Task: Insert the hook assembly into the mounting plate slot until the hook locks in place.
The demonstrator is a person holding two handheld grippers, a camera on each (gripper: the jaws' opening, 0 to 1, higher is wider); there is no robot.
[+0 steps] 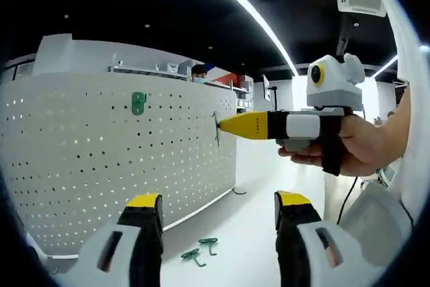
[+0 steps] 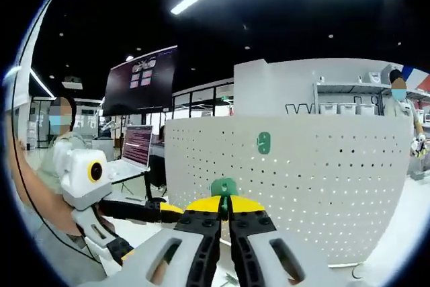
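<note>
A green hook [image 2: 224, 187] is clamped in the right gripper [image 2: 226, 208], held against the white pegboard [image 1: 101, 159]. Another hook [image 1: 138, 103] hangs there already; two more [image 1: 199, 250] lie on the white worktop [image 1: 248, 233]. The left gripper [image 1: 218, 206] gapes, unladen. Ceiling dark, strip-lit.

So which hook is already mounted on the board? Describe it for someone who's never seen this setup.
Find the white perforated pegboard standing on the table. High on its face sits a small green hook plate, flat against the holes. Unlike the green hook pinched in the right gripper or the two loose hooks lying below, nothing holds it.
</note>
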